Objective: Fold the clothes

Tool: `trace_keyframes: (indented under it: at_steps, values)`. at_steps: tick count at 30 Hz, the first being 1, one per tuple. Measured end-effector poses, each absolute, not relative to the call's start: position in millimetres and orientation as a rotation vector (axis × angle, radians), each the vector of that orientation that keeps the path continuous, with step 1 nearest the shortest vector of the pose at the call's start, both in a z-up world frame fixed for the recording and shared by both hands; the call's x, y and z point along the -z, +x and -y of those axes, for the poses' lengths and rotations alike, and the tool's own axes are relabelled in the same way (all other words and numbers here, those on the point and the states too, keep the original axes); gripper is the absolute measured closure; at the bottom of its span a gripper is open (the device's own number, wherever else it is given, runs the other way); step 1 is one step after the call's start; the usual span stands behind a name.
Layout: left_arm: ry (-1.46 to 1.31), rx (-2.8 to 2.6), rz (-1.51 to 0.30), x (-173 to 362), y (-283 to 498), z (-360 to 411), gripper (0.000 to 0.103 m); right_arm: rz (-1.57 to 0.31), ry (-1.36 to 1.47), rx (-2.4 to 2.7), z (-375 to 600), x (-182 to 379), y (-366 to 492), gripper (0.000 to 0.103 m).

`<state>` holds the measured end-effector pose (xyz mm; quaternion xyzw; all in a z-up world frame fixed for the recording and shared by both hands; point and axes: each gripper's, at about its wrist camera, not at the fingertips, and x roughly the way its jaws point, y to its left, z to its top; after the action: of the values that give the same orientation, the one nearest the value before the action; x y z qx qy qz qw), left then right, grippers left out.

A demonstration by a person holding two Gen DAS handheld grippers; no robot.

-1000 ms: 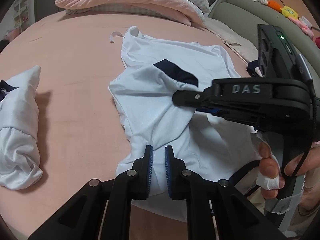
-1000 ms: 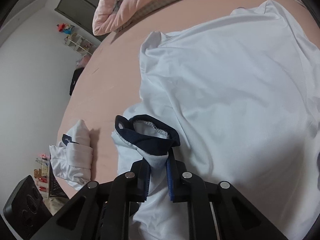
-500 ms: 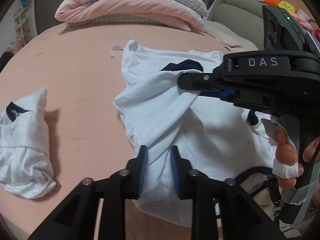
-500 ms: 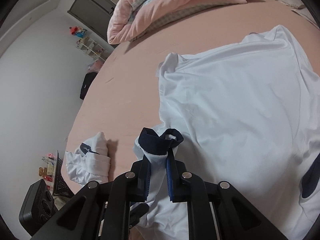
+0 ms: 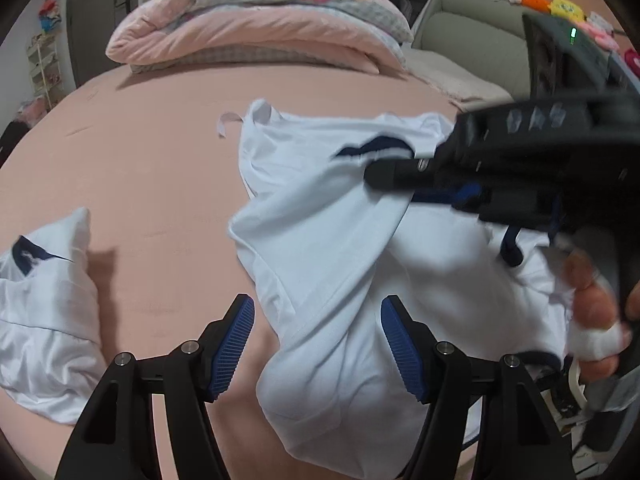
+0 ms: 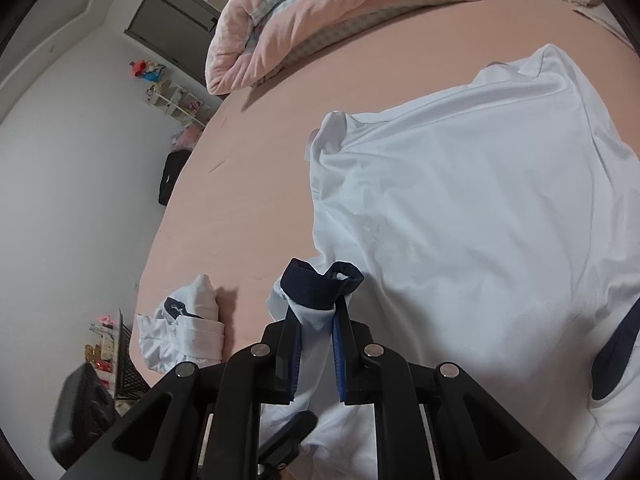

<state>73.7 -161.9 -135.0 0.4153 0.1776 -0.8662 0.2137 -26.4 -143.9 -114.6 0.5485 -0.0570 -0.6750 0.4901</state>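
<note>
A white shirt with navy trim (image 5: 320,240) (image 6: 472,200) lies spread on the pink bed sheet (image 5: 140,168). My left gripper (image 5: 318,344) hangs over the shirt's near hem. Its jaws are opening, with a fold of white cloth lying loose between the blue pads (image 5: 236,340), which do not press on it. My right gripper (image 6: 316,344) is shut on the shirt's sleeve, its navy cuff (image 6: 320,280) sticking out beyond the tips. In the left wrist view the right gripper (image 5: 384,174) holds that sleeve lifted above the shirt.
A second white garment (image 5: 44,320) (image 6: 184,332) lies bunched at the bed's left edge. A folded pink quilt (image 5: 256,28) (image 6: 320,12) sits at the far end. A sofa with soft toys (image 5: 480,20) stands to the right. A person's hand (image 5: 592,320) grips the right gripper's handle.
My left gripper has opened and released the hem it held. The right gripper has risen with the sleeve, pulling it up and over the shirt.
</note>
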Motion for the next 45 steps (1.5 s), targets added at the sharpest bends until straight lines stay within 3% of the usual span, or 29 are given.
trace_keyframes:
  at_steps: [1, 3, 5, 9, 18, 22, 37, 45]
  values:
    - [1.167, 2.402, -0.499, 139, 72, 163, 0.040, 0.137, 1.332, 1.647, 143, 114, -28, 0.091]
    - [1.187, 2.400, -0.517, 146, 71, 163, 0.054, 0.134, 1.332, 1.655, 141, 114, -30, 0.092]
    - [1.205, 2.382, -0.522, 152, 70, 163, 0.076, 0.134, 1.350, 1.647, 141, 117, -32, 0.091]
    - [1.203, 2.381, -0.522, 157, 76, 162, 0.085, 0.109, 1.411, 1.641, 141, 129, -32, 0.091]
    - [1.250, 2.322, -0.397, 161, 88, 157, 0.091, 0.142, 1.520, 1.584, 134, 154, -31, 0.090]
    - [1.265, 2.311, -0.417, 164, 94, 154, 0.092, 0.096, 1.540, 1.603, 132, 161, -29, 0.079]
    - [1.295, 2.317, -0.432, 161, 100, 147, 0.092, -0.170, 1.429, 1.701, 133, 164, -6, 0.078]
    - [1.213, 2.312, -0.462, 145, 102, 148, 0.090, -0.044, 1.458, 1.635, 127, 164, -13, 0.077]
